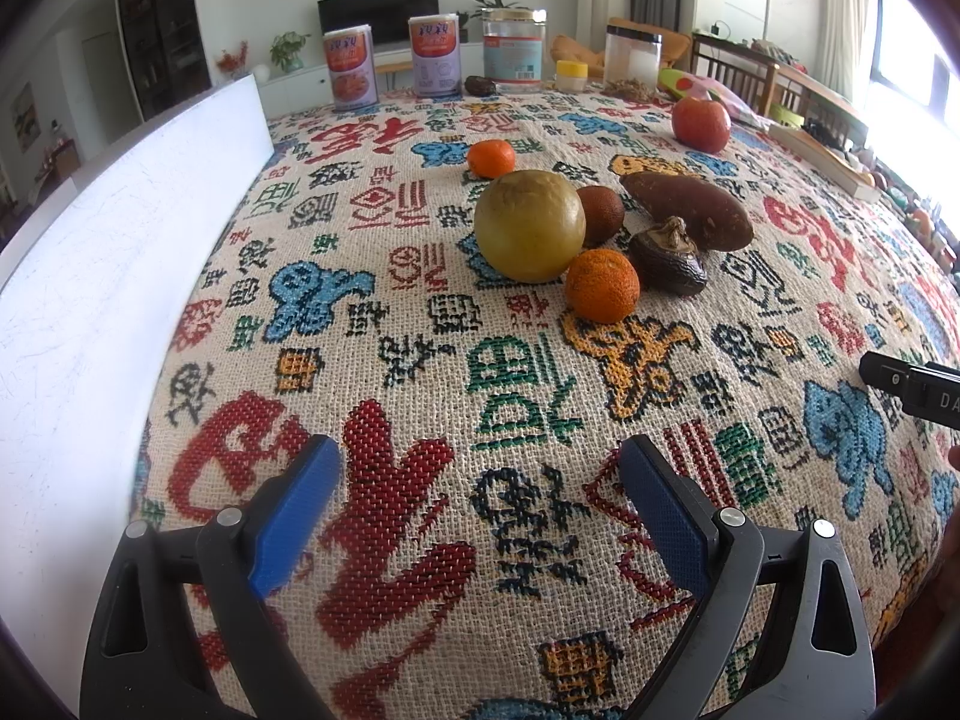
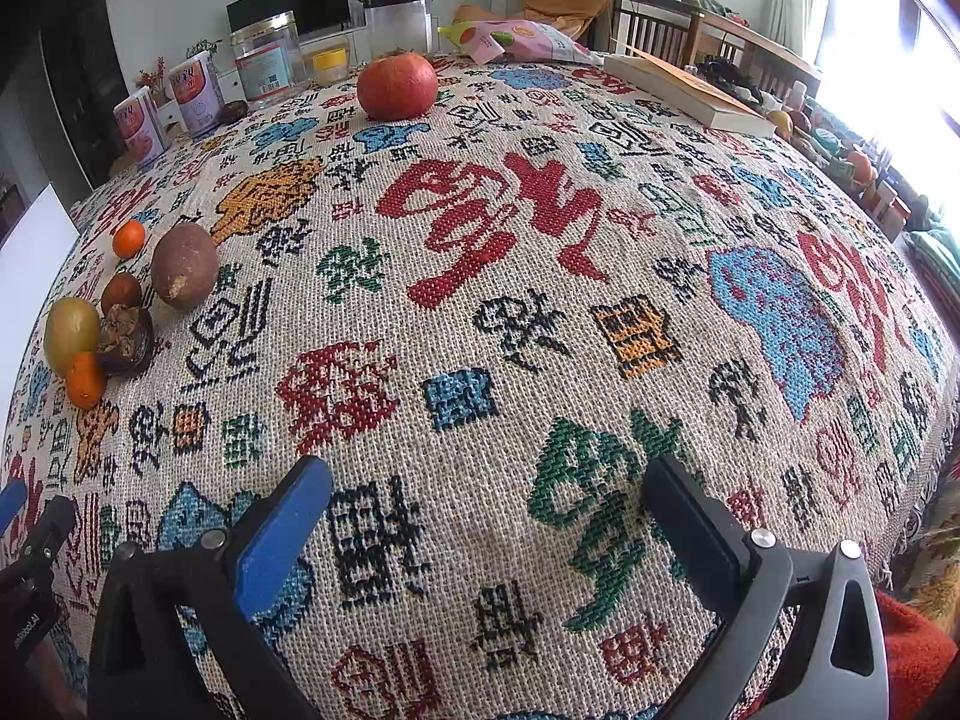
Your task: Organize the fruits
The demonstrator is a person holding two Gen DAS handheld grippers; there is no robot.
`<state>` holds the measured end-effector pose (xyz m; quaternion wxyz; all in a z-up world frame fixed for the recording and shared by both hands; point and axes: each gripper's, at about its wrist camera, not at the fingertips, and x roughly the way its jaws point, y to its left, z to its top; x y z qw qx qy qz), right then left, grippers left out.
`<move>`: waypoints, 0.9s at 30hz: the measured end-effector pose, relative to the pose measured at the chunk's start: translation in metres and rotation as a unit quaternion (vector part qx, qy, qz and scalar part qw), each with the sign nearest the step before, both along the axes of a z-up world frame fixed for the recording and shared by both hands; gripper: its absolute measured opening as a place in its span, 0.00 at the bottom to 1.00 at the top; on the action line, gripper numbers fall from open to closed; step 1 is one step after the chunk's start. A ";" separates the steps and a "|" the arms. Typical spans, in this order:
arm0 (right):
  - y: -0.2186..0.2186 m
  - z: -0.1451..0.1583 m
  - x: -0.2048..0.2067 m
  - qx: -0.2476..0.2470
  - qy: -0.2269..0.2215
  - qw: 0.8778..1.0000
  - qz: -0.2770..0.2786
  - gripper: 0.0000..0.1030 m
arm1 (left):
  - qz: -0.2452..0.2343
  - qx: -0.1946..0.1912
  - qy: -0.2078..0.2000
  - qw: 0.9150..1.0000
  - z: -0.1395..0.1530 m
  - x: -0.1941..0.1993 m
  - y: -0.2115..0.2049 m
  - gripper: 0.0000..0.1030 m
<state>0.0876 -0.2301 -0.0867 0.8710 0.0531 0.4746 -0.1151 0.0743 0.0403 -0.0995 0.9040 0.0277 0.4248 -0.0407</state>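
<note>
In the left wrist view a cluster sits mid-table: a large yellow-green round fruit, a near tangerine, a far tangerine, a small brown fruit, a wrinkled dark fruit and a sweet potato. A red apple stands apart at the far right. My left gripper is open and empty, well short of the cluster. My right gripper is open and empty; the cluster lies at its far left, with the yellow-green fruit, and the apple lies far ahead.
A white board stands along the left. Cans, jars and a small yellow-lidded tub line the far edge. A book and a snack bag lie at the far right. The patterned cloth covers the table.
</note>
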 end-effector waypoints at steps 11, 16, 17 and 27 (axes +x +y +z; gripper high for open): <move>0.000 0.000 0.000 0.000 0.000 1.000 0.000 1.00 | -0.010 -0.070 0.043 0.997 0.019 0.022 0.019 0.92; 0.000 0.000 0.000 0.000 0.000 1.000 0.000 1.00 | -0.049 -0.117 0.026 0.992 0.043 0.051 0.012 0.92; 0.000 -0.001 0.000 0.000 0.000 1.000 0.000 1.00 | -0.055 -0.122 0.030 0.991 0.044 0.061 0.009 0.92; 0.001 -0.001 0.001 0.000 0.000 1.000 0.000 1.00 | -0.019 -0.181 0.068 0.981 0.013 0.113 0.016 0.50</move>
